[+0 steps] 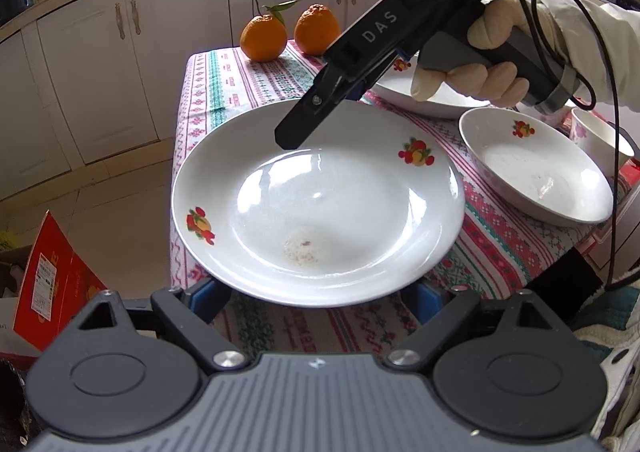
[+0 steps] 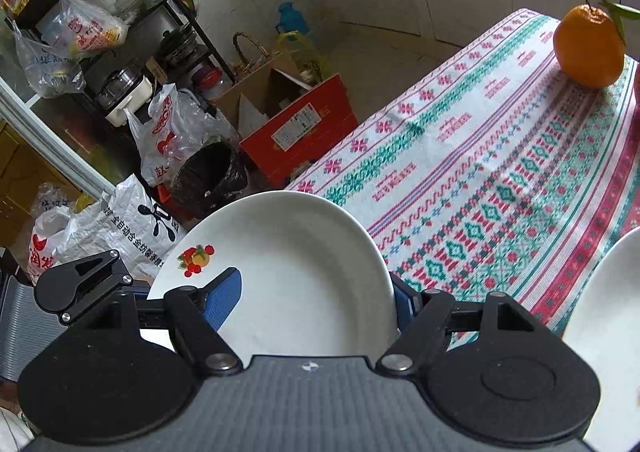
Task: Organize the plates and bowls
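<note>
Far plate (image 1: 432, 99) half behind gloved hand (image 1: 480, 63); cup (image 1: 592, 131) cut by cable.

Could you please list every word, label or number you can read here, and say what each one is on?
"DAS": on the black body of the right gripper.
Red box: its white label is too small to read.
Plastic bags: Chinese print, too blurred to quote reliably.
Tablecloth: pink woven motifs, illegible.

You can read "DAS" in pale letters along the black body of the right gripper (image 1: 296, 131). The white sack (image 2: 132, 219) carries Chinese print that looks like "全自动", though it is small and skewed. The red box (image 2: 296, 127) has a white label whose print is too fine to read
</note>
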Tool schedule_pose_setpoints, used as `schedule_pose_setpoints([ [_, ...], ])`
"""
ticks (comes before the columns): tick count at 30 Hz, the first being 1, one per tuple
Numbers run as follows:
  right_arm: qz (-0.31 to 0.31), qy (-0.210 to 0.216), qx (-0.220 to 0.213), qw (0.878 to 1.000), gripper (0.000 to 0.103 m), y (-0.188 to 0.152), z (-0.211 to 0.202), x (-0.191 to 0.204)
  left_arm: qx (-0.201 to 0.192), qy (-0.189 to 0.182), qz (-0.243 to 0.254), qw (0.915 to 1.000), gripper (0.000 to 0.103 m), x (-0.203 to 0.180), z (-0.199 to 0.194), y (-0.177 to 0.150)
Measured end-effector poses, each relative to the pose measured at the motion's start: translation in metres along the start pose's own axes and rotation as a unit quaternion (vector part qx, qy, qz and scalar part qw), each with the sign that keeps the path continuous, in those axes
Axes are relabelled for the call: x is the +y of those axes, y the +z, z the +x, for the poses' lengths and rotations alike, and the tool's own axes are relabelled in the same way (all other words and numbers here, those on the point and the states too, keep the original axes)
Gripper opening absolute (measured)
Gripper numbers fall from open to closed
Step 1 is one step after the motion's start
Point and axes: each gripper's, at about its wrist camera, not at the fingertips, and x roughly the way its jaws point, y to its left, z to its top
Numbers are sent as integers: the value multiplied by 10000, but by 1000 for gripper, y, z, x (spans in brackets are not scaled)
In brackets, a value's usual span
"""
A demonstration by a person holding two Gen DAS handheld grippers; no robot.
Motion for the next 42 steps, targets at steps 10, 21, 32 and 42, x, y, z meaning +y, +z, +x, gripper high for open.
schedule_pose_setpoints([
  [10,86,-163,-181,9997,81,16,-2,-20,46,-78,34,10000,91,13,19,16],
  [21,262,-340,-358,9984,81,31,4,-44,39,-103,108,9999,91,24,36,33],
  [32,368,-408,-475,9974,81,42,8,-57,54,-42,218,9997,91,32,48,45],
  [42,292,-563,-477,9968,81,42,12,-58,61,-15,306,9995,91,31,53,49],
])
